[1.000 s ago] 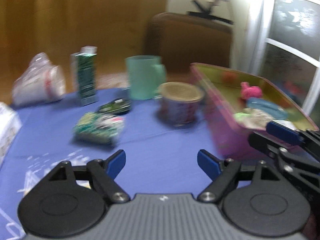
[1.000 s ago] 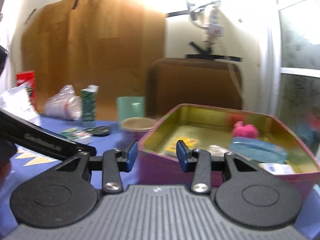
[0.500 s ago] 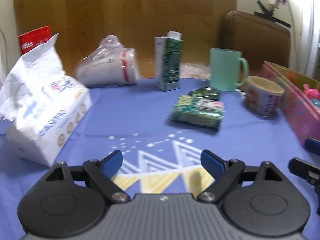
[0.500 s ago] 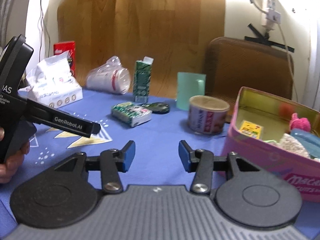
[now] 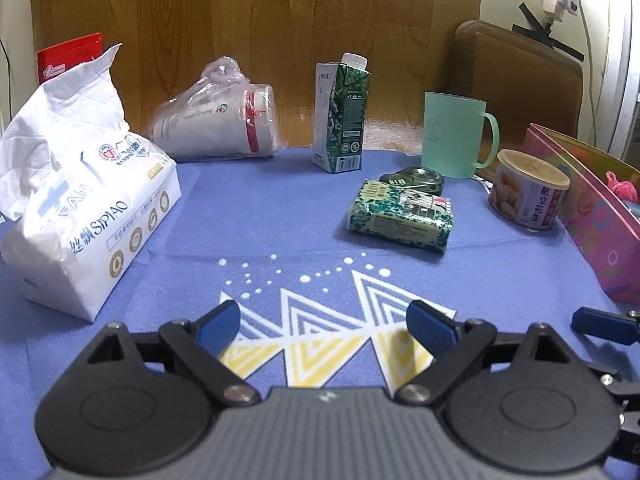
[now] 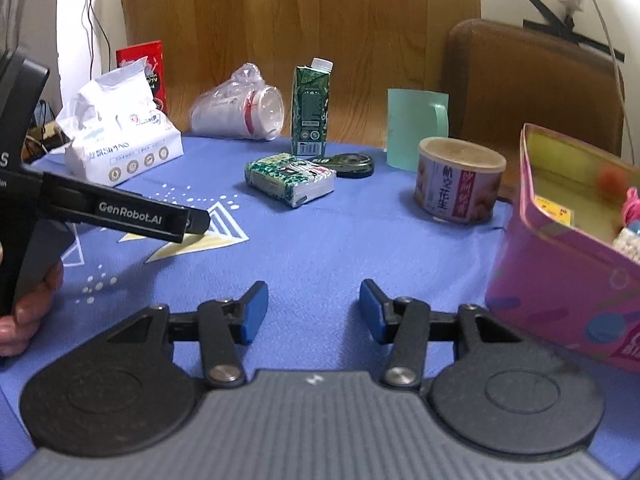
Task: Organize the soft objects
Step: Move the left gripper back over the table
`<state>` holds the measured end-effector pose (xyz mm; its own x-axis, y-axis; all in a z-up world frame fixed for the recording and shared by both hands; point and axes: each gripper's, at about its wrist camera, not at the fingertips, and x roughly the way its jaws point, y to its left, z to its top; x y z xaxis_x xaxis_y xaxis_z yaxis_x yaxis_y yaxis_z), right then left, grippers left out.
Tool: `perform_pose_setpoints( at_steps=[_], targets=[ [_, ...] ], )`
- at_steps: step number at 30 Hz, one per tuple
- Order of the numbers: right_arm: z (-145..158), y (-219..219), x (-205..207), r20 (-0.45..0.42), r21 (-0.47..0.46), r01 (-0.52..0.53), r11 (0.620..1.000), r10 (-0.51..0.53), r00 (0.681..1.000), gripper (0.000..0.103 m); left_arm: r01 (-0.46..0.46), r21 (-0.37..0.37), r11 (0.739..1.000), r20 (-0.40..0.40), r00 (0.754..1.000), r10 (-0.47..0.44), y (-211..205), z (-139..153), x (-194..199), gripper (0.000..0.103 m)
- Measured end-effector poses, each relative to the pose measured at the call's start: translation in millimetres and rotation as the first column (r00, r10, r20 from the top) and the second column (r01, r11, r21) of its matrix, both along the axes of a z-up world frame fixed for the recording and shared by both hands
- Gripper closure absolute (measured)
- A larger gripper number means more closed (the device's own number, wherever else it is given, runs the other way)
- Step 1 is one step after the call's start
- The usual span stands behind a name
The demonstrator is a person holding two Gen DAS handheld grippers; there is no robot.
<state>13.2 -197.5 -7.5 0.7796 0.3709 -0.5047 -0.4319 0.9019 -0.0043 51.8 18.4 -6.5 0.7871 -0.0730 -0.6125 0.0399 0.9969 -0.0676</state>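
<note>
A green-and-white soft tissue pack (image 5: pixel 401 216) (image 6: pixel 290 178) lies mid-table on the blue cloth (image 5: pixel 260 216). A large white tissue bag (image 5: pixel 76 204) (image 6: pixel 120 140) sits at the left. The pink tin box (image 6: pixel 560 264) (image 5: pixel 600 216) at the right holds a pink pompom (image 6: pixel 632 200) and other soft items. My left gripper (image 5: pixel 323 326) hovers over the cloth's yellow triangle print, its jaws opening with nothing between them. My right gripper (image 6: pixel 312 312) is beside the tin, its jaws opening too, empty. The left gripper's body (image 6: pixel 120 212) shows in the right wrist view, held by a hand (image 6: pixel 24 312).
At the back stand a green carton (image 5: pixel 342 116), a mint mug (image 5: pixel 456 140), a bagged stack of paper cups (image 5: pixel 220 116) and a red packet (image 5: pixel 68 56). A round snack can (image 5: pixel 528 188) and a dark flat tin (image 5: pixel 416 178) lie near the pink tin. A brown chair back (image 6: pixel 532 80) stands behind.
Both views swung left, away from the tin toward the table's middle and left side, and dipped lower. Both grippers' jaws have spread wider. The white tissue bag came into the left wrist view.
</note>
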Motion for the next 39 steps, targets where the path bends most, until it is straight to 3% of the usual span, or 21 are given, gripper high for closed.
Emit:
perform_pose_setpoints(
  at_steps=[39],
  targets=[
    [-1.8,0.0,1.3,-0.005,0.008,-0.02,1.0,0.02,1.0,0.042,0.006,-0.032,0.999,-0.001,1.0,-0.006,1.7,1.9,-0.9,0.004]
  ],
)
